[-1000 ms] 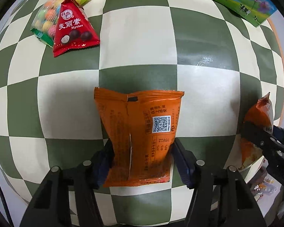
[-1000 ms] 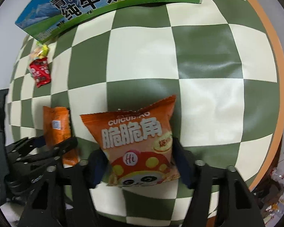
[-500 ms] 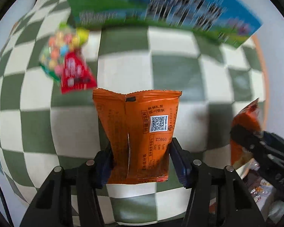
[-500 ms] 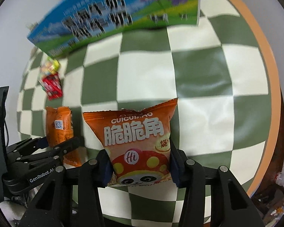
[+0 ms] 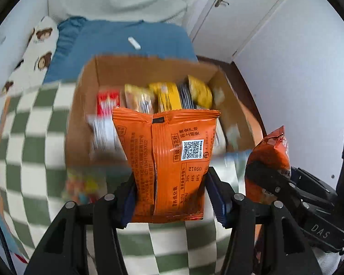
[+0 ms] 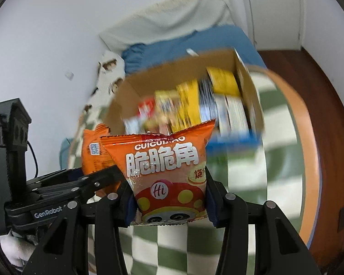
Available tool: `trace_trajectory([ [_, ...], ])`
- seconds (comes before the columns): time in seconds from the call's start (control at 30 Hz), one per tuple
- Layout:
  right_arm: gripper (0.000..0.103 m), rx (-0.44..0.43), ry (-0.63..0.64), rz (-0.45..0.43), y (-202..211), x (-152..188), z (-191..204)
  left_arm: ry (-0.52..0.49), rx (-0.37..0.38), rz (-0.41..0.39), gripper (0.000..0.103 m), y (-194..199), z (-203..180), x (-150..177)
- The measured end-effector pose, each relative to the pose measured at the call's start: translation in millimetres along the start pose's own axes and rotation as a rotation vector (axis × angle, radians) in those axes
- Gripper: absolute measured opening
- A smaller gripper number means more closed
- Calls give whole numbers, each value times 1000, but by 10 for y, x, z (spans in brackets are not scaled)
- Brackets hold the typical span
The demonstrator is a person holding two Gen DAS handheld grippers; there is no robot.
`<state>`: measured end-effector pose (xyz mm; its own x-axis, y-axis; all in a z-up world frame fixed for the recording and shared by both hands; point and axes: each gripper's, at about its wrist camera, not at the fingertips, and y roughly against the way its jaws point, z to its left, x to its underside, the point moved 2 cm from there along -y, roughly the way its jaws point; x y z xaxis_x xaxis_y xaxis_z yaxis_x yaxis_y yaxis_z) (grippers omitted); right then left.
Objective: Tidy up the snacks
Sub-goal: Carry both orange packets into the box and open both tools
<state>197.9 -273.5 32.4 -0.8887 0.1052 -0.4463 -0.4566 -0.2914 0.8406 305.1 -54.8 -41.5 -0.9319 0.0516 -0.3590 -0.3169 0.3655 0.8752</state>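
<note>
My left claw (image 5: 169, 197) is clamped on an orange snack packet (image 5: 169, 160), its two pads pressing the packet's lower sides so the bag stands upright between them, back seam and printed code facing me. My right claw (image 6: 169, 200) grips a second orange bag with a red mushroom drawing (image 6: 167, 174) the same way, low on both edges, with its top sticking up past my fingers. Both bags hang above the green-and-white checked tabletop (image 5: 23, 160), on the near side of an open cardboard box (image 5: 87, 105). Inside the box, blurred yellow and red packets (image 5: 167, 96) stand packed together.
</note>
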Motion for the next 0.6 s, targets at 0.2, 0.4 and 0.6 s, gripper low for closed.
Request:
trace_trajectory([
  [0.2,50,72,46,28,-505,-771,92,0,-85,49,53,-349,268,-738],
  [0.4,51,116,22,154,-1117,-1019,-89,24,-85,182,53,-948,449,-1028],
  [0.6,59,107,-29,291,-1611,-1063,-319,45,-74,287,56,-1336,478,-1120],
])
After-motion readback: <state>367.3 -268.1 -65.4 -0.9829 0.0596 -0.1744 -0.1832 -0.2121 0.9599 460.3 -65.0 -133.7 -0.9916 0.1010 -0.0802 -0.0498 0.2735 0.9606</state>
